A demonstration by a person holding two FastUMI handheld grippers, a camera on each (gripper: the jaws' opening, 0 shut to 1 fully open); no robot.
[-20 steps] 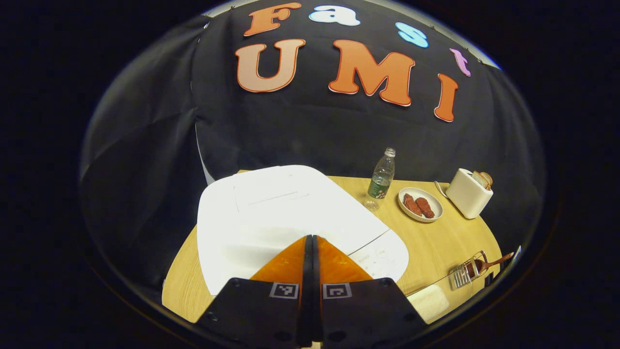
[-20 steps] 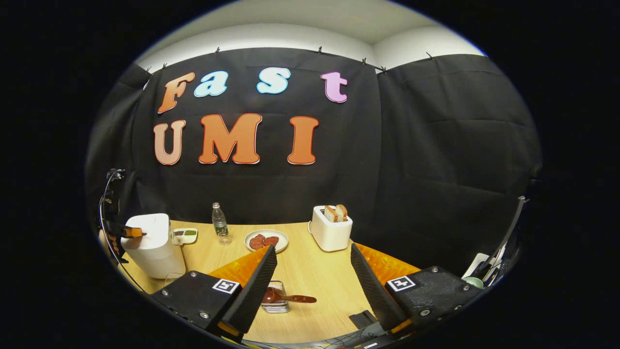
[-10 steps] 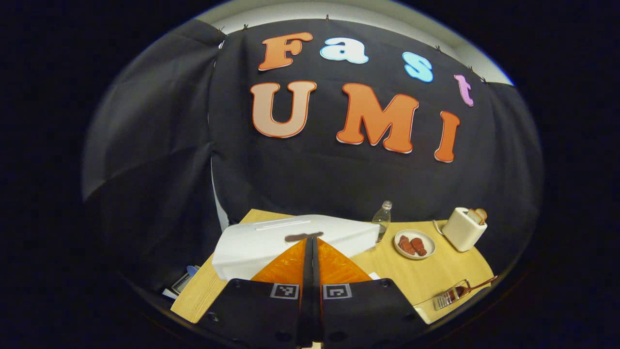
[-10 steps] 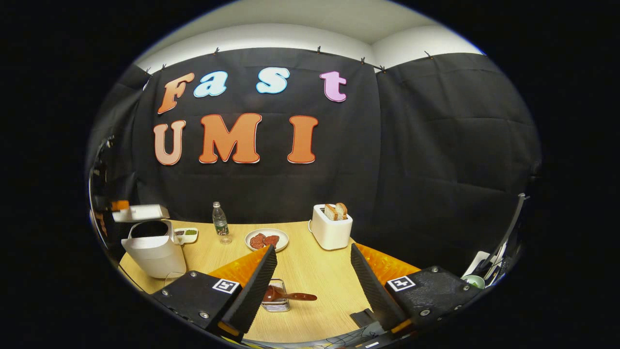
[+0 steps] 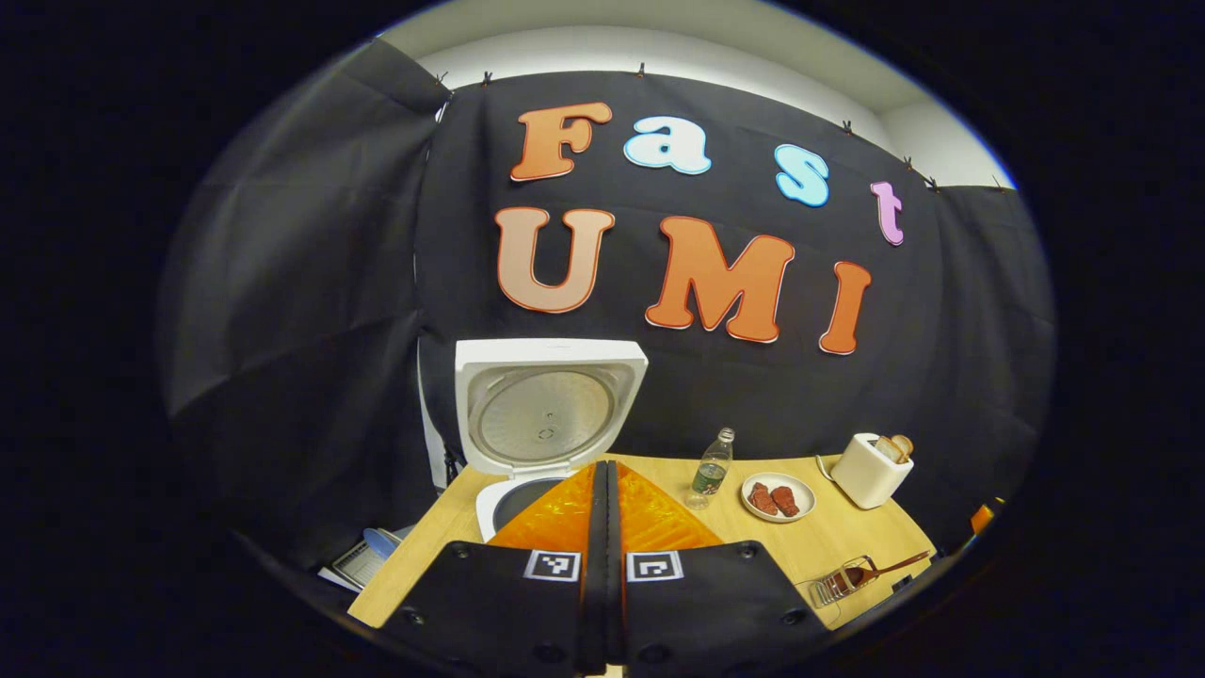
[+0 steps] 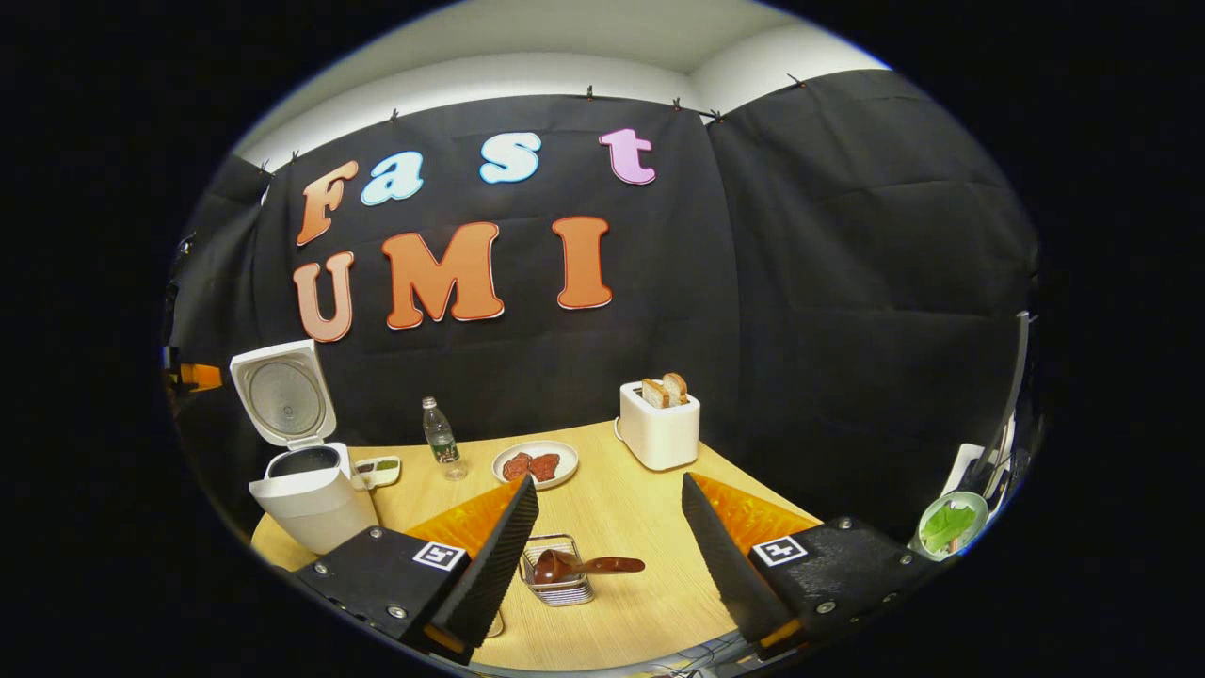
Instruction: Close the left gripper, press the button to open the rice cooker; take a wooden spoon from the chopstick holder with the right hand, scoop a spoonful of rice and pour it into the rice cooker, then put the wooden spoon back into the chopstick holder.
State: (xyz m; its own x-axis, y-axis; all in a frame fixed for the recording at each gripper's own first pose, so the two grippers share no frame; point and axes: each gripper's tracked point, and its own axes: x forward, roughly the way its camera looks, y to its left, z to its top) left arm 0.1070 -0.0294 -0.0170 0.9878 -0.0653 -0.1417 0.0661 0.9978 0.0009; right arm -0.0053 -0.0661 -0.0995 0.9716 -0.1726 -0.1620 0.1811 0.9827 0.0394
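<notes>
Standing at the table's [image 6: 650, 527] left end: cooker [image 6: 315, 504], lid [image 6: 282, 391] up, pot mouth bare. Behind it in the left gripper view, left gripper [image 5: 603, 480], fingers pressed together on nothing. Rightward in the right gripper view: small dish [image 6: 379, 468], bottle [image 6: 441, 447], plate [image 6: 535, 463] of red pieces, toaster [image 6: 659, 428] with bread. Lying nearer, between the spread fingers of the empty right gripper [image 6: 610, 513]: wire holder [image 6: 557, 584], spoon [image 6: 584, 566] resting across it, handle pointing right.
</notes>
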